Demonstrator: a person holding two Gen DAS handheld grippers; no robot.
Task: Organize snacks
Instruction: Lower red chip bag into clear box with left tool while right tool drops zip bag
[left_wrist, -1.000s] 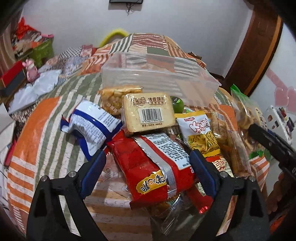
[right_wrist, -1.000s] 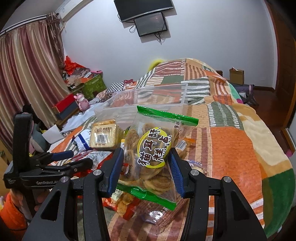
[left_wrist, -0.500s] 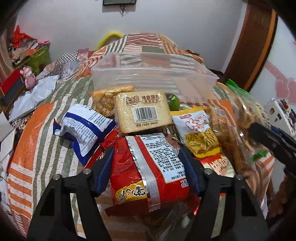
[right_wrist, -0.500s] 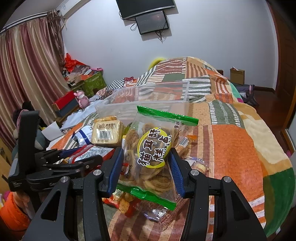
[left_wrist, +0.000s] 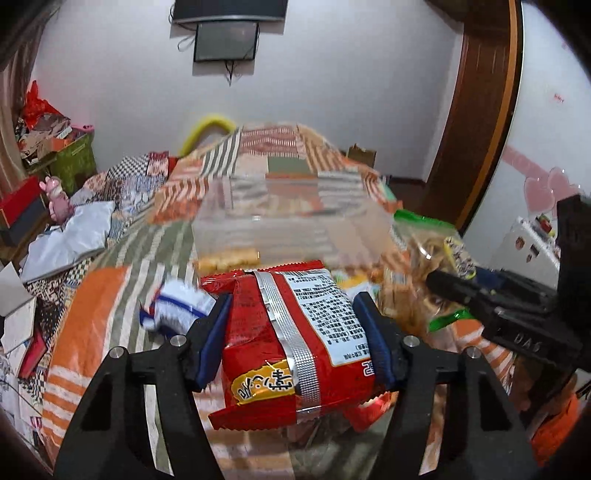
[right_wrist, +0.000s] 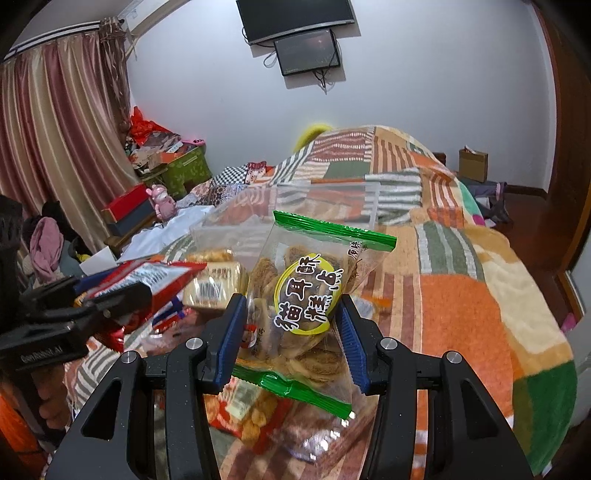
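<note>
My left gripper (left_wrist: 293, 328) is shut on a red snack bag (left_wrist: 295, 339) and holds it lifted above the pile on the bed; the bag also shows in the right wrist view (right_wrist: 147, 284). My right gripper (right_wrist: 288, 328) is shut on a clear cookie bag with green seals (right_wrist: 306, 295), held up above the bed; the bag shows at the right of the left wrist view (left_wrist: 424, 258). A clear plastic bin (left_wrist: 295, 218) stands on the bed beyond both bags, also seen from the right wrist (right_wrist: 332, 206). A biscuit pack (right_wrist: 214, 284) and a blue-white bag (left_wrist: 173, 306) lie below.
More snack packs (right_wrist: 251, 410) lie on the striped patchwork blanket (right_wrist: 461, 314) under my grippers. The bed edge drops off at the right. Boxes, a pink toy (right_wrist: 162, 199) and clutter line the left side by the curtain. A TV (right_wrist: 295, 14) hangs on the far wall.
My left gripper closed on the red bag and lifted it off the pile, tilting upward. My right gripper kept holding the cookie bag almost still.
</note>
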